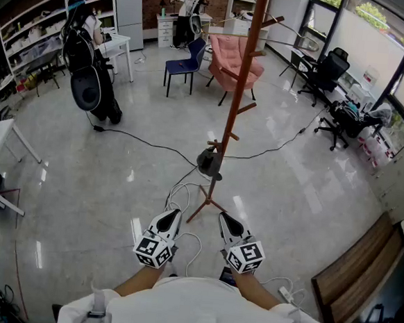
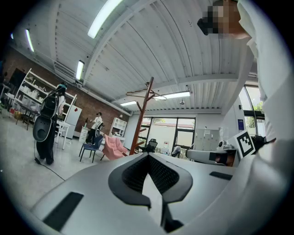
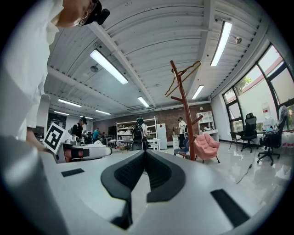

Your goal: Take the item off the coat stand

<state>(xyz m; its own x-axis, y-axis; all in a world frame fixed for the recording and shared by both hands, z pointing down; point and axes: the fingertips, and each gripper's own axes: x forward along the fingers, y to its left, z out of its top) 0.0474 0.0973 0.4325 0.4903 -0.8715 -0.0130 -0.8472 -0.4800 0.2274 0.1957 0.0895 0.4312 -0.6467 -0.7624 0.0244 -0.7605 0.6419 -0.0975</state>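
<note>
A: Status on the coat stand (image 1: 239, 90)?
B: Not started. The clothes hanger (image 3: 189, 68) hangs off the top pegs, untouched.
A: Grippers?
B: Left gripper (image 1: 172, 218) and right gripper (image 1: 225, 220) are both closed with nothing between the jaws. They're held low by the person's body, either side of the stand's base and well apart from the hanger.
A: What's left?
B: Everything, I'd say: raise one gripper to the top, open it, clamp the hanger, lift it clear of the peg.
</note>
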